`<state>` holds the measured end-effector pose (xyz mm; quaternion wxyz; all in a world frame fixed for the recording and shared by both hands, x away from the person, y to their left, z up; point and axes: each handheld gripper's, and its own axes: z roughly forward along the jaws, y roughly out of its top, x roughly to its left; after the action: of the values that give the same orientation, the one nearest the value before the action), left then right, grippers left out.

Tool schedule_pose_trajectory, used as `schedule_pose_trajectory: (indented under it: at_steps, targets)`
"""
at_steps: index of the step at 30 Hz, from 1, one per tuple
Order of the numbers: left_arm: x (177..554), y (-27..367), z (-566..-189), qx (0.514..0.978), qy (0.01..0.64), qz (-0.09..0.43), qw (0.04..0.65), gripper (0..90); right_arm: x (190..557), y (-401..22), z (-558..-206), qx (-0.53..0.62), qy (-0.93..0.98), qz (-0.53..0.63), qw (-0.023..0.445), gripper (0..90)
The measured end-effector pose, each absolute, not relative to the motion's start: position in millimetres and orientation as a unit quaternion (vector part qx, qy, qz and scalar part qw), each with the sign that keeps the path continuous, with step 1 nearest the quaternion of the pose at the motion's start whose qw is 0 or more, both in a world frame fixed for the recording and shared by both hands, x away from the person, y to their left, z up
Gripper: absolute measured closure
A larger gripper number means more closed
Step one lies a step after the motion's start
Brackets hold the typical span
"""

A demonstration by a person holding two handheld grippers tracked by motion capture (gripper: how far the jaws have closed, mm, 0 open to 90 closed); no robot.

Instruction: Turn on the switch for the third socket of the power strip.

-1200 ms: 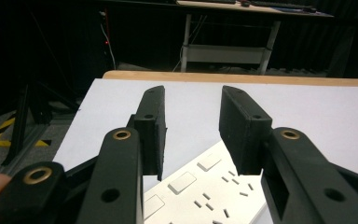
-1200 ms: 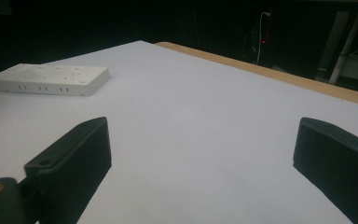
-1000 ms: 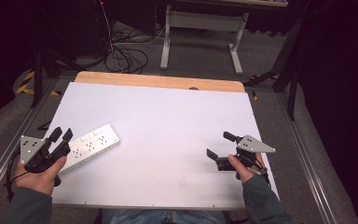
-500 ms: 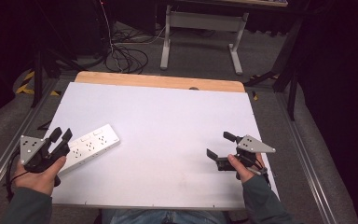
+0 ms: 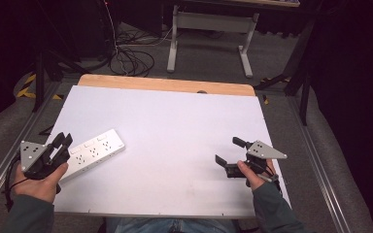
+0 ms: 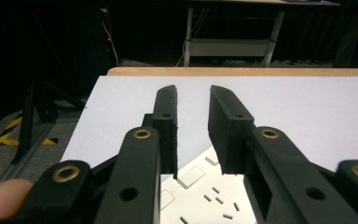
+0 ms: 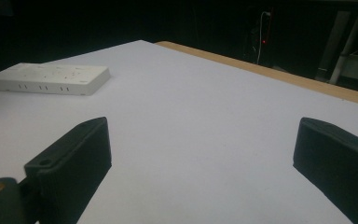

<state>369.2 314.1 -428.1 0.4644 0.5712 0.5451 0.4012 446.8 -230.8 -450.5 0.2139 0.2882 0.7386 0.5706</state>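
While the power strip (image 5: pixel 93 153) lies flat at the worktop's (image 5: pixel 175 126) left side, the left claw (image 5: pixel 62 143) above its near end has just been narrowing, jaws nearly together with nothing between them, probably readying a grasp. The right claw (image 5: pixel 229 151) stands spread, well apart. No writing is legible.

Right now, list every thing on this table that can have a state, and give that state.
Power strip: flat on the white table, sockets up, nothing plugged in.
Left tongs: jaws just been closing, narrow gap, poised over the strip's near end; whether they touch it is unclear.
Right tongs: wide open, empty, over bare table.
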Motion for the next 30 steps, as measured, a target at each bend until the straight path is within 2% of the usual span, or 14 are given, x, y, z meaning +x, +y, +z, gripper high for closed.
schedule_pose_trajectory:
  at_steps: [23,30]
  targets:
    - [375.0,313.3,-427.0,0.594,0.523,0.395,0.466,89.7,445.1,-232.9,-450.7,0.289,0.74,0.568,0.217,4.5]
    - [374.8,312.5,-424.9,0.599,0.513,0.397,0.47,89.9,445.0,-233.4,-450.9,0.288,0.74,0.568,0.218,4.5]
